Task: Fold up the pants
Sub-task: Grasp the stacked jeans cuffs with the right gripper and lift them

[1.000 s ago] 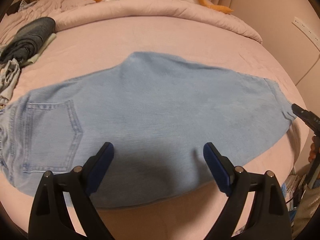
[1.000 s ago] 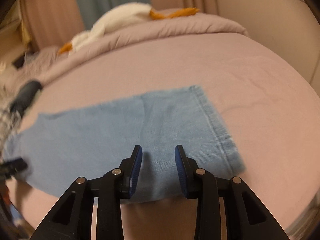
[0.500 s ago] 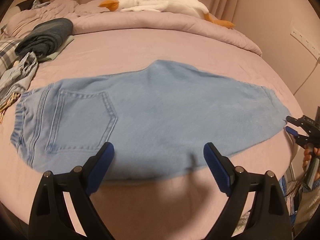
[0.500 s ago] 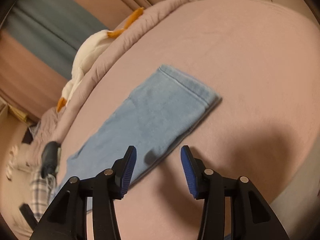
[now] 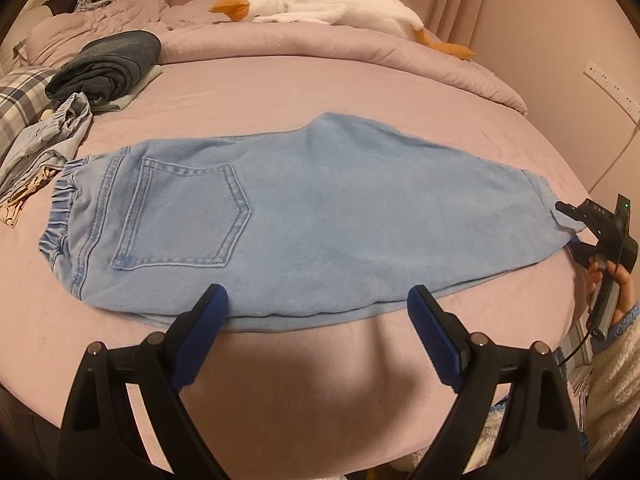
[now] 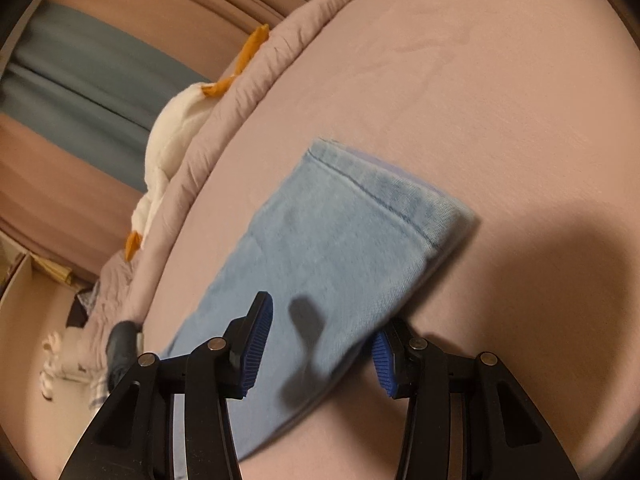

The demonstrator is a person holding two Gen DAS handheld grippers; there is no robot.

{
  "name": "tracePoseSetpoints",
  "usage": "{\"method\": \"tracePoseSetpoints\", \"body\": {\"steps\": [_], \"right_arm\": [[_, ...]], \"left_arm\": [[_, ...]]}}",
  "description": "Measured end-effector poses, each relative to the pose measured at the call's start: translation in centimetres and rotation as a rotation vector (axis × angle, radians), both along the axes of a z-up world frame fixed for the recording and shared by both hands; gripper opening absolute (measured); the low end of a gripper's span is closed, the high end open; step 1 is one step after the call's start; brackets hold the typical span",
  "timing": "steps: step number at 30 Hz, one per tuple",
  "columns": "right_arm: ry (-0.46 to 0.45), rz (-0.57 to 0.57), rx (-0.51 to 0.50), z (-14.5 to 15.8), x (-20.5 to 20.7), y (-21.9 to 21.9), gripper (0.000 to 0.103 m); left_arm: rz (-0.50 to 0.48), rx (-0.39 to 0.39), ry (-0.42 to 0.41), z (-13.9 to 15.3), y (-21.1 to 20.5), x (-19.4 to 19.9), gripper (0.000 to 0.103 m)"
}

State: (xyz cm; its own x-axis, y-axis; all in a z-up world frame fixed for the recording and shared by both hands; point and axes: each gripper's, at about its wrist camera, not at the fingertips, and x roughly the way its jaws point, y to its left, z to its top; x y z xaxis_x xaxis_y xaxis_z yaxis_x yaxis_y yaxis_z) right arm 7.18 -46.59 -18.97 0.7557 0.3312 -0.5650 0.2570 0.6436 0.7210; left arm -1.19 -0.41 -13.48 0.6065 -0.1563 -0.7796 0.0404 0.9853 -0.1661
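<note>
Right gripper (image 6: pixel 316 344): half open, its jaws have just been opening; it has rolled hard over since a second ago, and the hem end of the pants (image 5: pixel 304 216) now sits between the blue pads, one above the cloth and one at its edge, not yet pinched.
Left gripper (image 5: pixel 316 340): wide and empty, hanging just short of the pants' near long edge, touching nothing.
Pants: light blue denim, already doubled leg on leg, lying flat across the pink bed (image 5: pixel 320 84) with the elastic waistband (image 5: pixel 60 216) to the left and the hem (image 6: pixel 384 196) to the right.
What changed: the left view has pulled back, so the whole garment, waistband included, is now in frame; the right gripper has come down to the hem.
Meaning for the task: judged from this, the lengthwise fold is done and the hem-to-waist fold is about to start.
Hand pose: the right hand (image 5: pixel 612 280) grips its handle at the bed's far right, tool tipped on its side; the left gripper is angled steeply down at the bed.
Nearby: folded dark clothes (image 5: pixel 108 64) and a plush goose (image 5: pixel 332 8), well apart.
</note>
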Motion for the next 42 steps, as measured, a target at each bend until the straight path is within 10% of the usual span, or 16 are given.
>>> {"method": "tracePoseSetpoints", "body": {"steps": [10,16,42], "right_arm": [[0.003,-0.008,-0.083,0.5,1.6,0.8,0.045],[0.026,-0.010,-0.128,0.4,0.9,0.4,0.015],[-0.161,0.201,-0.489,9.0,-1.5,10.2,0.011]], "left_arm": [[0.000,-0.024,-0.005,0.1,0.2,1.1,0.091],[-0.012,-0.022,-0.005,0.0,0.3,1.5,0.091],[-0.018,-0.220,0.026,0.5,1.7,2.9,0.092]]}}
